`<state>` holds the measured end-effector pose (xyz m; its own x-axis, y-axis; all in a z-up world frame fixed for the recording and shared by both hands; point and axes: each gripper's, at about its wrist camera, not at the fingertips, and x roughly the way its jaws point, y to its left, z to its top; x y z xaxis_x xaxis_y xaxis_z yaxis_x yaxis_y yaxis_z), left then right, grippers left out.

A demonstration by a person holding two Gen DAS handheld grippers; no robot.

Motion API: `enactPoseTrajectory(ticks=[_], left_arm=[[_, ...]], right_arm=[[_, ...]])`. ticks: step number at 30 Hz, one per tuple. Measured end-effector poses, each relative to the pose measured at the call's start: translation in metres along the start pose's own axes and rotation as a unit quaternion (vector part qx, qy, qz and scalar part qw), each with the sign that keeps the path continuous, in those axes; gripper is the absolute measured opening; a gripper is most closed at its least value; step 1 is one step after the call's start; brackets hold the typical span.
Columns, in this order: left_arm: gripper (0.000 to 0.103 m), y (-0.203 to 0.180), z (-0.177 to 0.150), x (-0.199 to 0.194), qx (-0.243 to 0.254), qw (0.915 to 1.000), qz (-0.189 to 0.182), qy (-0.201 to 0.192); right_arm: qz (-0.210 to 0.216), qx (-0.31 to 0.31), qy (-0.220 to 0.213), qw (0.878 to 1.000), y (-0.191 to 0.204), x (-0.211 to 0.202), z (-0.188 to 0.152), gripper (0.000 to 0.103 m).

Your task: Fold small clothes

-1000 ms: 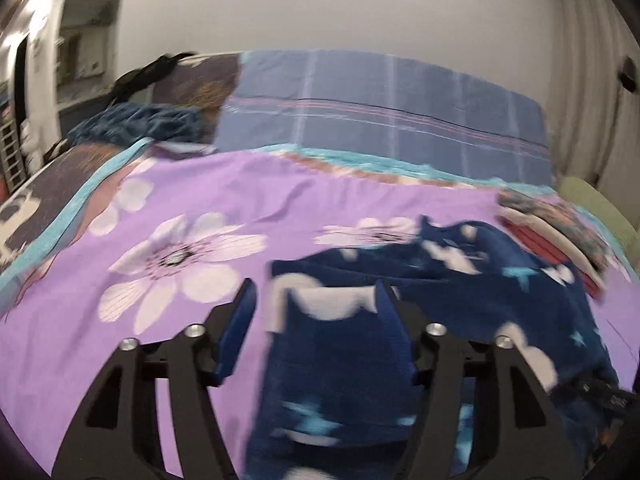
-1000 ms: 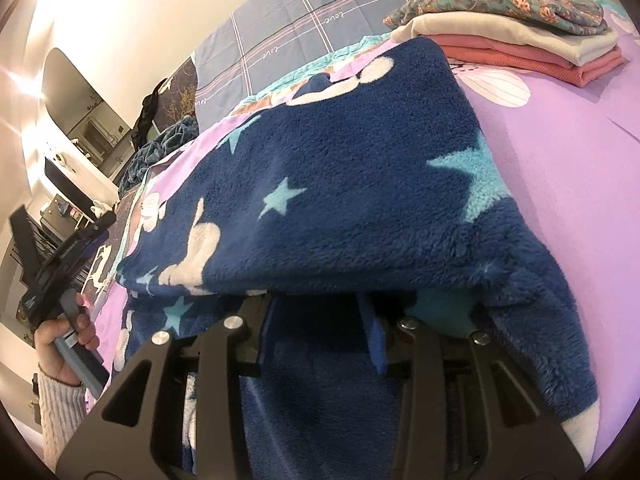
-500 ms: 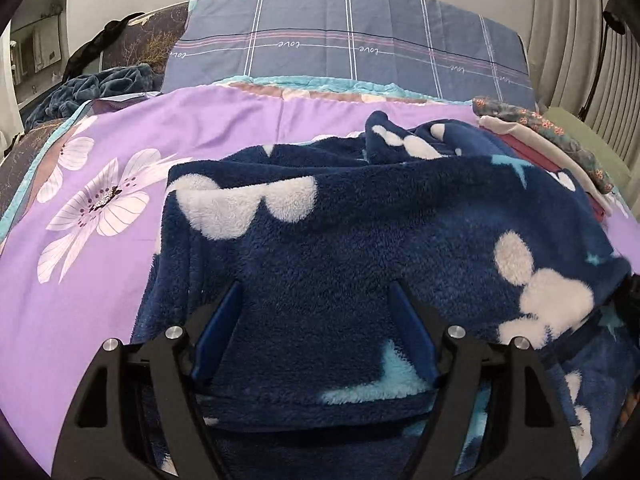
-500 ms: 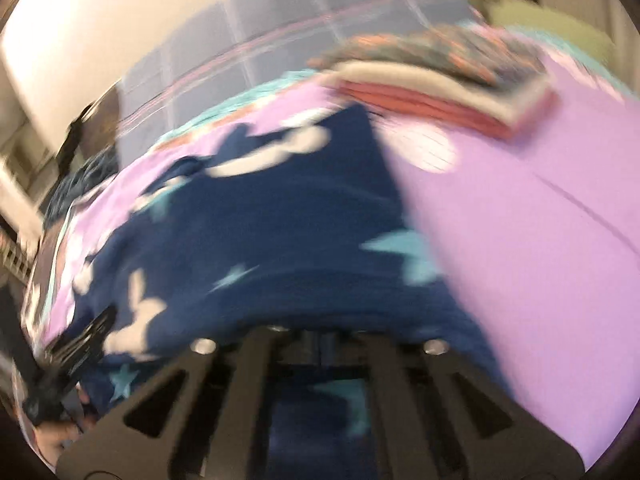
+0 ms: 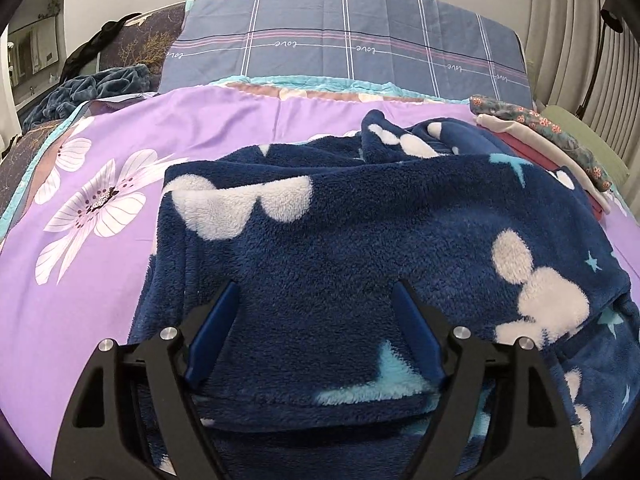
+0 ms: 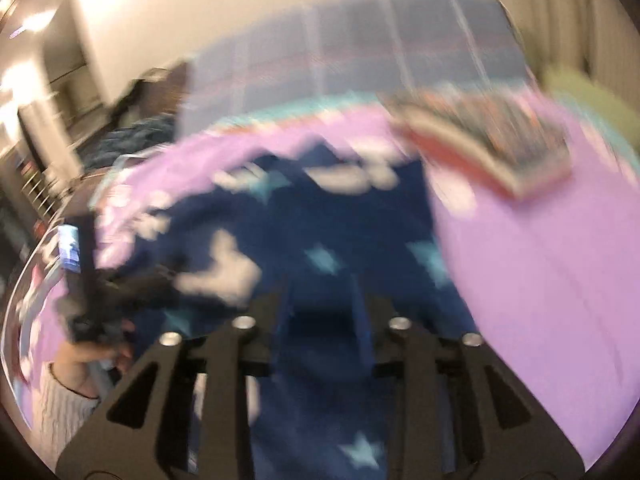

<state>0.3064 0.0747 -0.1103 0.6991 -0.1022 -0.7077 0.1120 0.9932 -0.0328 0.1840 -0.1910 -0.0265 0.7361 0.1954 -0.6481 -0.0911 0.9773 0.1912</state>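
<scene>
A navy fleece garment with white blobs and pale blue stars (image 5: 360, 248) lies folded over on itself in the middle of a purple bedsheet printed with white flowers (image 5: 100, 208); its top layer ends in a straight hemmed edge near the camera, with a lower layer showing beneath it. The left gripper (image 5: 316, 336) sits over that near edge with its blue-padded jaws spread wide, the fleece lying between them but not pinched. In the blurred right wrist view the right gripper (image 6: 320, 312) is over the same garment (image 6: 320, 232) at its right side; its jaws stand narrowly apart, and whether they pinch cloth I cannot tell. Bare purple sheet stretches to the garment's left and right. At the far right a stack of folded clothes, floral over cream over red (image 5: 560, 148), lies just beside the garment's far corner. Beyond is a grey-blue checked pillow (image 5: 344, 48), and at far left a crumpled teal blanket (image 5: 96, 88).
</scene>
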Motion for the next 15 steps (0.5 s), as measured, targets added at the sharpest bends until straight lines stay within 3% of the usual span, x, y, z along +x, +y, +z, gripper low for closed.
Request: enactPoseTrajectory(ticks=[2,4,7,9,12,13,15], left_arm=[[0.08,0.0,0.0,0.0,-0.001,1.0,-0.001,0.0],[0.08,0.0,0.0,0.0,-0.002,1.0,-0.002,-0.001],[0.081,-0.001,0.001,0.0,-0.001,1.0,-0.009,-0.001],[0.081,0.0,0.0,-0.001,-0.003,0.9999,-0.011,-0.002],[0.081,0.008,0.001,-0.012,-0.018,0.9991,-0.036,-0.013],[0.08,0.014,0.005,-0.024,-0.038,0.9965,-0.073,-0.018],[0.067,0.02,0.016,-0.041,-0.061,0.9875,-0.141,-0.034]], right_arm=[[-0.002,-0.037,-0.023,0.999,0.009,0.014,0.021,0.039],[-0.031,-0.036,-0.015,0.999,0.002,0.041,0.031,0.039],[-0.064,0.027,0.119,0.99,-0.042,0.112,0.011,0.039],[-0.032,0.022,0.078,0.996,-0.055,0.113,-0.004,0.039],[-0.07,-0.016,0.07,0.995,-0.038,0.097,-0.005,0.042],[-0.076,-0.021,0.067,0.995,-0.034,0.09,-0.004,0.043],[-0.031,-0.03,0.046,0.998,-0.025,0.073,0.01,0.044]])
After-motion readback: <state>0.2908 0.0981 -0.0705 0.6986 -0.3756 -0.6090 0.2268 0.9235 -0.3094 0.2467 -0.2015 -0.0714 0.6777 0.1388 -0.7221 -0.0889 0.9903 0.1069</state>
